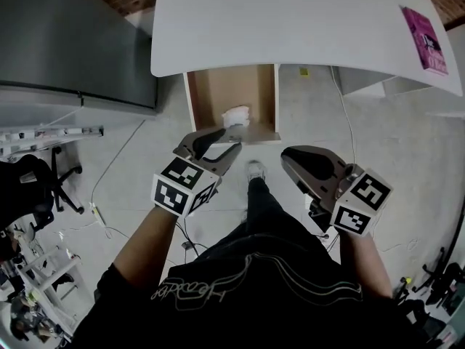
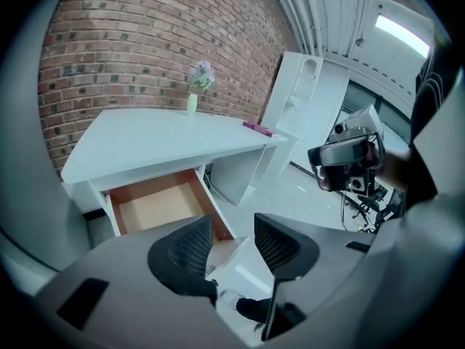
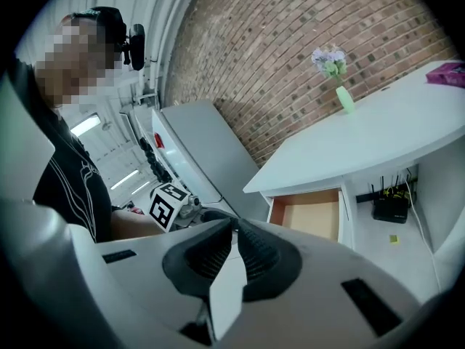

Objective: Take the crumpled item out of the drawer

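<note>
Left gripper (image 2: pixel 232 227): jaws standing well apart, nothing between the pads, only floor and the person's shoe (image 2: pixel 227 298) showing through the gap. It is hovering right at the front edge of the drawer (image 1: pixel 218 89), pointing down and in toward it. As far as I can tell it is not touching anything.

Right gripper (image 3: pixel 234 227): jaws sitting together at the tips, holding nothing. It is hanging off to the side over bare floor, well apart from the drawer. I'd judge it is not taking part right now.

Crumpled item (image 1: pixel 237 115): white wad, lying inside the drawer at the front, toward the right-hand corner in the head view. The left gripper's tips are showing just beside it in that view, but I can't tell how far above it they are. In the left gripper view the wad is hiding behind the jaws, so that view is confirming nothing.

Progress: the drawer is hanging pulled out from under the white desk (image 1: pixel 290 20), so access is done. The grasp is not yet made and the item is not yet out. I'm reading this as the approach step, early to mid task.

Remaining: bringing the open left jaws down around the wad, closing on it, lifting it clear of the drawer walls. It looks soft and light, so it is likely needing a deep bite to avoid slipping out.
</note>
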Available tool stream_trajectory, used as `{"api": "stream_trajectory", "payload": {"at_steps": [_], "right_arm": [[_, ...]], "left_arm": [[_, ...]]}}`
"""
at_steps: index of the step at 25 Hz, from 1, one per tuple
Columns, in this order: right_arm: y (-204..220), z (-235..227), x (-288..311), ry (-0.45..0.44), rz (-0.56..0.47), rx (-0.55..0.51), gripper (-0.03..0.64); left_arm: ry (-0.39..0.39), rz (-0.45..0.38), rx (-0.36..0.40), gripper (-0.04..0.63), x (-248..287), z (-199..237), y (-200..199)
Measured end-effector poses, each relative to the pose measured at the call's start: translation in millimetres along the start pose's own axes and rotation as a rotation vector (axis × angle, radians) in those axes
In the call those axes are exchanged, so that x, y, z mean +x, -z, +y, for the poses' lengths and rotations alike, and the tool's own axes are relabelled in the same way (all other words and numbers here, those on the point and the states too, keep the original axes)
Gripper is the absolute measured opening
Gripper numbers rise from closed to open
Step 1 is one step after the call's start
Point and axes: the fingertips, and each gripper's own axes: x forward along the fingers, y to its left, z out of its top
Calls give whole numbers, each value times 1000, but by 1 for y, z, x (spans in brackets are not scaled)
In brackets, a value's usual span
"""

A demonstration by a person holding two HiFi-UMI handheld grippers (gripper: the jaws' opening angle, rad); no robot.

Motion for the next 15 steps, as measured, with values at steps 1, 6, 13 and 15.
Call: {"api": "stream_trajectory", "payload": {"at_steps": [1,6,13,15], "right_arm": [[1,-5,0,4,4,9,55],[10,-36,5,21,17,50,55],[30,-72,14,21,49,79,55],[33,-75,22,12,56,71,55]], "left_arm": [[-1,17,3,195,9,7,3],[-7,105,22,231,60,46,22],[-21,232,-4,239,124,87,55],[-12,271,7,239,137,100,68]]}}
